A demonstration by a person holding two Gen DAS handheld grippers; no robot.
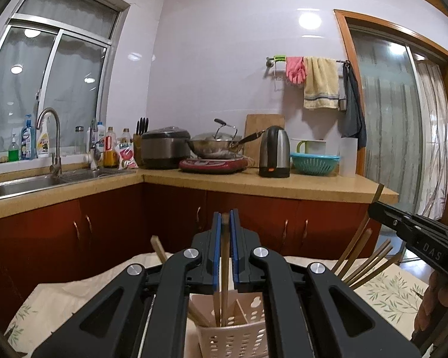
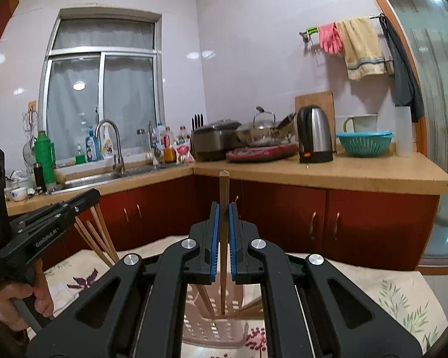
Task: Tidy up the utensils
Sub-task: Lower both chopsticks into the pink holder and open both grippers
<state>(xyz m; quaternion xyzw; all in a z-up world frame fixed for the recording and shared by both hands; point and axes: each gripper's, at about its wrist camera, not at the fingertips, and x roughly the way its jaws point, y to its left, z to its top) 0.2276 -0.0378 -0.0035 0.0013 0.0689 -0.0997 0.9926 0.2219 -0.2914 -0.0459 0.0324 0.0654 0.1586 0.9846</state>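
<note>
Two chopsticks held, one per gripper. Left wrist view: left gripper point(image 1: 226, 223) clamps narrow on a wooden chopstick point(image 1: 224, 271) standing in the perforated utensil holder point(image 1: 233, 338); right gripper point(image 1: 415, 232) is right of the holder. Right wrist view: right gripper point(image 2: 223, 217) pinches another chopstick point(image 2: 223, 256) above the holder point(image 2: 212, 328). Likely light, stiff, slick; grip mid-shaft.

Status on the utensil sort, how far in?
Done: several chopsticks already stand in the perforated holder. In hand: left gripper and right gripper each pinch one chopstick upright above the holder. Left: drop both in. No other loose utensils visible.
</note>
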